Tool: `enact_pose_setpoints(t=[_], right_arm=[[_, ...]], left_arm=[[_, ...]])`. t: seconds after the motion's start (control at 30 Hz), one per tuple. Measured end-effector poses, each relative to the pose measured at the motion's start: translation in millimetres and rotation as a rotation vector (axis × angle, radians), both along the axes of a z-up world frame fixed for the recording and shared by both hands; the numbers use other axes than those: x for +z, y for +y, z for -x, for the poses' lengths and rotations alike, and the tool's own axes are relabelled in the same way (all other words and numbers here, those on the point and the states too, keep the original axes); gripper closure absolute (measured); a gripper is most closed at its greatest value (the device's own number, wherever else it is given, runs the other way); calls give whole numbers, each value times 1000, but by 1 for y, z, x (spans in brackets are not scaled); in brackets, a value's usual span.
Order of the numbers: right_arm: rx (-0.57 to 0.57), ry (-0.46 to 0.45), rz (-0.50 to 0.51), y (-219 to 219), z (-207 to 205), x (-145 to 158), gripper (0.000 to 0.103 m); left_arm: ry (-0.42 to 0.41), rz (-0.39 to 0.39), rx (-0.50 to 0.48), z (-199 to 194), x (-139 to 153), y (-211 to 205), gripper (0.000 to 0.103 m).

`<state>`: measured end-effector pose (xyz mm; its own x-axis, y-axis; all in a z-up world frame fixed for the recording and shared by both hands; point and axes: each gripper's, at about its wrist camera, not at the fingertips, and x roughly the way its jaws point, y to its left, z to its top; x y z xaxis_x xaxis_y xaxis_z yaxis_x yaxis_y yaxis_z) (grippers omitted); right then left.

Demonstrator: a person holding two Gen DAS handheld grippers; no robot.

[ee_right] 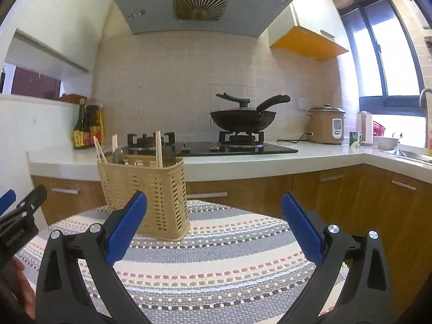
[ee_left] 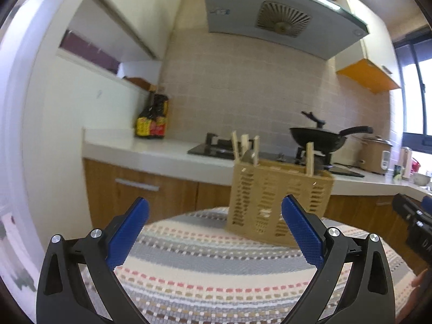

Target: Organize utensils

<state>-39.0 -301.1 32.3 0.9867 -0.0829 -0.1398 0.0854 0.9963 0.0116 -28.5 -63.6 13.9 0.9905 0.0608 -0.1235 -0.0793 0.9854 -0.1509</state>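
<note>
The utensil holder [ee_right: 147, 194], a tan slotted plastic basket, stands upright on the striped woven cloth [ee_right: 221, 264] that covers my table, toward its far edge. Wooden chopsticks [ee_right: 158, 149] poke up out of its top, some leaning, and a grey metal utensil [ee_left: 249, 158] sits among them, though I cannot make out what kind it is. My left gripper [ee_left: 215, 232] points at the cloth just left of the basket, blue pads spread as wide as they go, with nothing between them. My right gripper [ee_right: 214, 228] is equally wide apart and empty, the basket standing ahead of its left pad without touching it. Each gripper shows at the edge of the other's view. Behind the table runs a white counter [ee_right: 243, 166] with a gas hob [ee_right: 235, 148], a black wok [ee_right: 243, 120] on the burner, sauce bottles [ee_right: 87, 128] at the left and a rice cooker [ee_right: 327, 124] to the right.
</note>
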Motion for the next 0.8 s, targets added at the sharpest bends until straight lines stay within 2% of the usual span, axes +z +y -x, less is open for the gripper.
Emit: enact_pose_setpoints(t=[0.1, 0.27, 0.43, 0.53, 0.8], right_arm=[[28, 33, -6, 0, -8, -3, 8], [49, 80, -23, -3, -17, -7, 8], [38, 87, -42, -9, -19, -7, 8], [39, 86, -32, -8, -18, -7, 8], [44, 105, -18, -6, -21, -9, 8]], left_arm=[[-23, -4, 9, 4, 4, 0, 8], [29, -34, -12, -4, 0, -2, 8], [79, -6, -39, -13, -4, 3, 8], [79, 11, -37, -13, -5, 6, 8], [77, -12, -48, -11, -6, 0, 8]])
